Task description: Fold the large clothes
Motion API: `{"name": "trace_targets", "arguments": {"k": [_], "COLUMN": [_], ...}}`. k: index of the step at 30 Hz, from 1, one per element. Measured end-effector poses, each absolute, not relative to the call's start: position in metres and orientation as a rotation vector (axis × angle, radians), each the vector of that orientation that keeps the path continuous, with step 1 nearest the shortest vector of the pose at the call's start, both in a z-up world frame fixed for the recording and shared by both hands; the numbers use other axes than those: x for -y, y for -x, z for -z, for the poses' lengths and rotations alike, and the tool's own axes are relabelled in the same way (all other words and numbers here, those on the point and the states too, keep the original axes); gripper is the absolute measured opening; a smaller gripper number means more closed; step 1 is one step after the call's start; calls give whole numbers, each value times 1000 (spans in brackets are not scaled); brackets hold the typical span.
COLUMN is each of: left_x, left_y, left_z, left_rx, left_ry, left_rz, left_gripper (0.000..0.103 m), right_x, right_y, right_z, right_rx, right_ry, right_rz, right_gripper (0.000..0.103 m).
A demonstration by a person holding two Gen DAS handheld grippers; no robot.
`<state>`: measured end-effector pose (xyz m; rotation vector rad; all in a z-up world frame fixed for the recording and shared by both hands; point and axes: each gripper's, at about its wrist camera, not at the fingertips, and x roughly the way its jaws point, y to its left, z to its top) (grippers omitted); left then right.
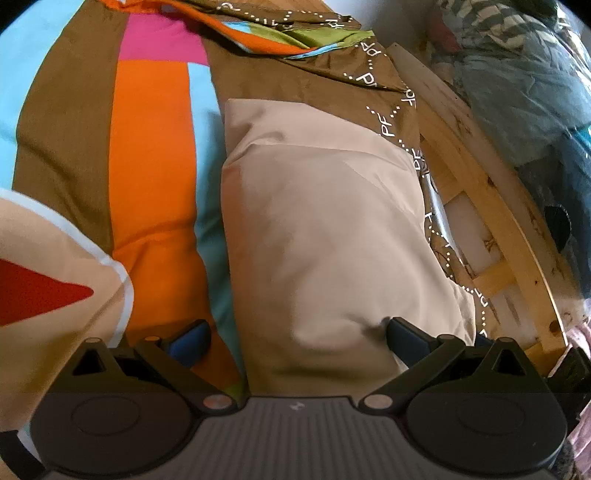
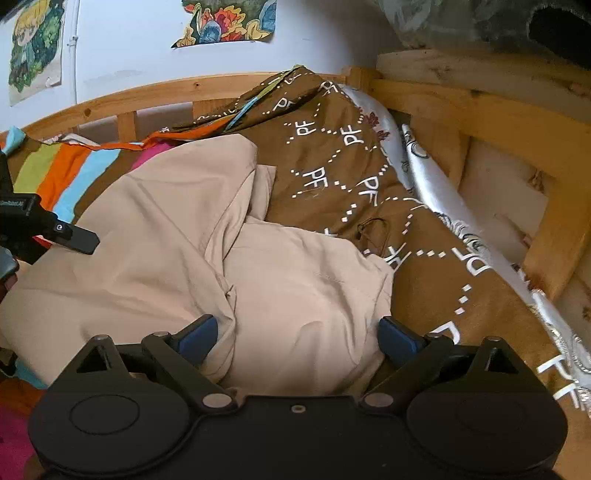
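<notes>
A large beige garment (image 1: 325,221) lies partly folded on a bed, over a brown and striped cover (image 1: 147,155). In the left wrist view my left gripper (image 1: 299,341) is open, its blue pads wide apart, with the garment's near edge bulging between them. In the right wrist view the same beige garment (image 2: 207,240) shows a folded-over layer and a deep crease down its middle. My right gripper (image 2: 298,336) is open too, low over the near edge, with cloth between the spread pads. A black finger (image 2: 79,238) of the left tool reaches in from the left edge.
A wooden bed frame (image 2: 480,107) runs along the far side and the right. A silvery patterned sheet (image 2: 436,188) edges the brown cover. A cushion with a red triangle (image 1: 48,291) lies at the left. Bagged clothes (image 1: 517,74) are piled beyond the frame. Posters (image 2: 225,22) hang on the wall.
</notes>
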<state>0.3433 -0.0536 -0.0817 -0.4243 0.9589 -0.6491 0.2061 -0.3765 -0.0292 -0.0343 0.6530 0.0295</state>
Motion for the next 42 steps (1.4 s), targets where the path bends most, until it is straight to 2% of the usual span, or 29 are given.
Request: {"name": "trace_targets", "arguments": {"k": [8,10,14,17,19,21,22,23,24,28,31,38,41,42], "left_x": [70,75,82,89,96,102,105,108,111,108,99,30,-2,-12], "left_y": [-340,-341,-345,-341,-333,-322,-316,-309,-303,-282,-277,-303,-325,-334], "left_z": [79,81,82,76,68,60,55,49,44,22,2,-34,-32,-26], "left_rx": [-956,-956,-974,-968,-947,-911,-890,-864,-840,-753,-691,-613,-643,-675], "left_ry": [360,343,330,294,255,221,196,164,132,63,50,53,44,45], "left_rz": [669,682,695,682,651,621,611,603,597,599,588,468,383,351], "left_gripper": [103,103,103,96,89,84,81,79,76,69,68,68,72,73], "right_x": [391,391,385,385,387,385,382,375,368,336,308,255,229,221], "right_y": [-212,-211,-209,-207,-206,-202,-199,-196,-191,-173,-171,-231,-269,-283], "right_z": [35,34,34,33,32,29,27,25,23,1,-15,-42,-35,-27], "right_rx": [-685,-675,-655,-650,-648,-637,-628,-615,-597,-495,-411,-288,-311,-342], "right_ry": [-64,-78,-72,-91,-118,-149,-144,-122,-100,3,104,99,76,66], "right_rz": [-34,-42,-75,-92,-103,-127,-130,-133,-136,-169,-189,-263,-299,-306], "right_gripper": [102,98,81,70,58,32,28,18,15,10,9,9,13,20]}}
